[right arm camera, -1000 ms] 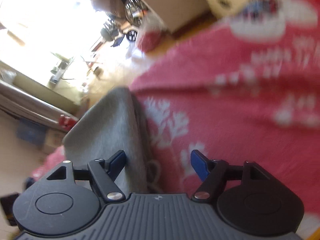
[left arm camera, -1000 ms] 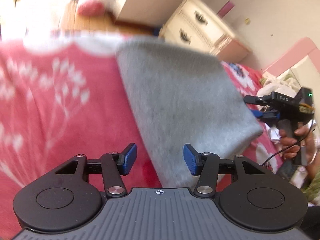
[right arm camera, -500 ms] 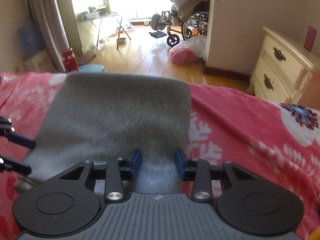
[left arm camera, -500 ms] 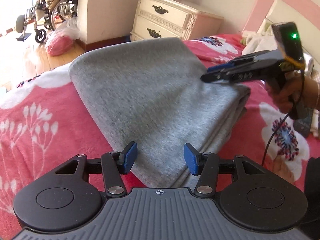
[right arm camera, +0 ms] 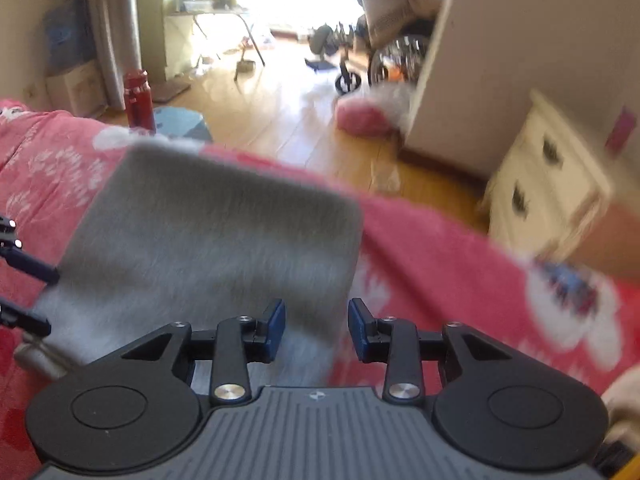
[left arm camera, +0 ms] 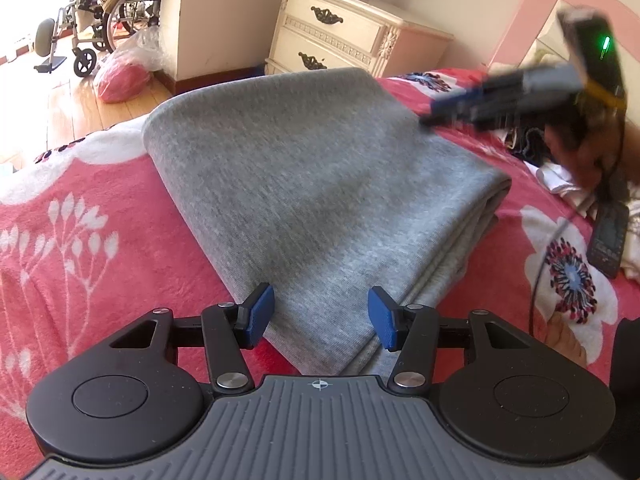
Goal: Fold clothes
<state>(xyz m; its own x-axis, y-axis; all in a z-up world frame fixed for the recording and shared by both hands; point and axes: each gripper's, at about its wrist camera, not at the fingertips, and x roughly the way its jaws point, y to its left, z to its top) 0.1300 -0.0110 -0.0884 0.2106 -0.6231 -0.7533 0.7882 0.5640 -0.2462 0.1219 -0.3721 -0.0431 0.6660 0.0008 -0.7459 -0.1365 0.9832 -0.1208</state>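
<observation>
A grey garment lies folded in a thick rectangle on a red flowered blanket. My left gripper is open just above the garment's near corner, with nothing between its blue pads. The right gripper shows blurred in the left wrist view, held in a hand over the garment's far right edge. In the right wrist view the grey garment fills the left middle. The right gripper hovers open over the garment's near right edge, empty. The left gripper's fingers poke in at the left edge.
A cream nightstand stands past the bed, with a pink headboard at the right. A black remote and crumpled light clothes lie on the blanket at the right. Beyond are a wooden floor, a wheelchair and a red bottle.
Both grippers swung round to face the folded garment, then steadied. The right gripper has lifted and drawn back toward the garment's right edge. Both stayed open and empty.
</observation>
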